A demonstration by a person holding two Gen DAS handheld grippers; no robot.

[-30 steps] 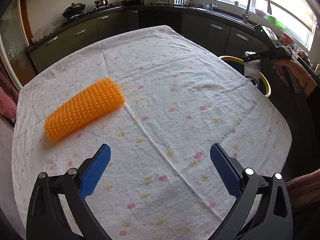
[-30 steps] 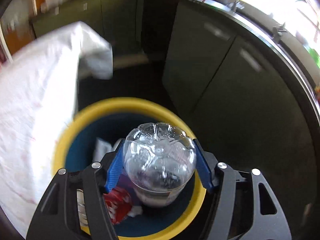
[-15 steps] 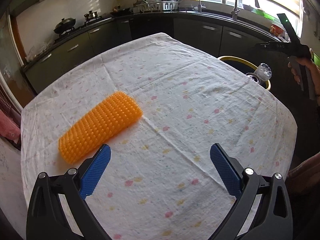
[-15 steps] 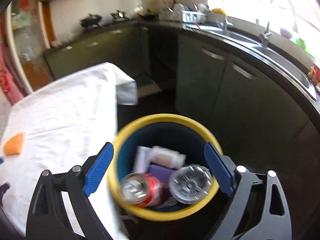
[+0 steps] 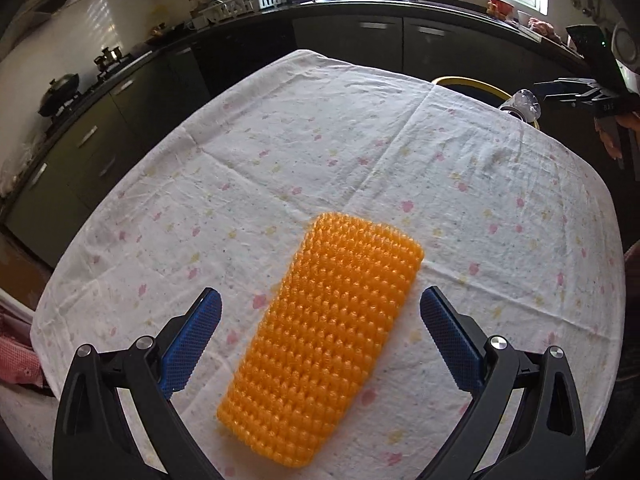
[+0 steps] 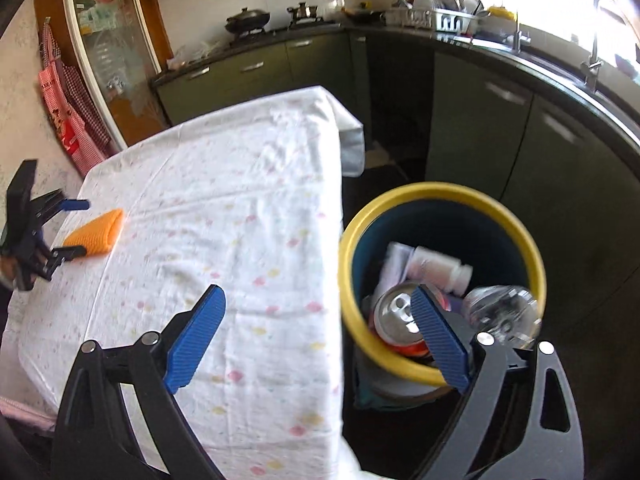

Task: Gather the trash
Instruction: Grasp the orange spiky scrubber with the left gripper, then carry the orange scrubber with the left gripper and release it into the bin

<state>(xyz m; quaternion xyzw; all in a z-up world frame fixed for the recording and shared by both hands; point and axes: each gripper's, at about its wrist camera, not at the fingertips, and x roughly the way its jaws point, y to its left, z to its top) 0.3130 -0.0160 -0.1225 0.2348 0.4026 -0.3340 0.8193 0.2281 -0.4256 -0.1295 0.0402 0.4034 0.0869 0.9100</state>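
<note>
Orange spiky mat [image 5: 324, 344] at 12 o'clock | left gripper [image 5: 320, 344] fingers released | risk: flimsy mat buckles, slips.

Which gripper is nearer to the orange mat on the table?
Left. The left gripper is open with the orange mat between its fingers; the right gripper is open across the table, beside the bin.

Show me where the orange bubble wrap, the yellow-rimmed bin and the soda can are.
orange bubble wrap [image 5: 324, 340], left wrist view, middle of its top face
yellow-rimmed bin [image 6: 440, 191], right wrist view, far rim
soda can [image 6: 394, 312], right wrist view, silver top
</note>
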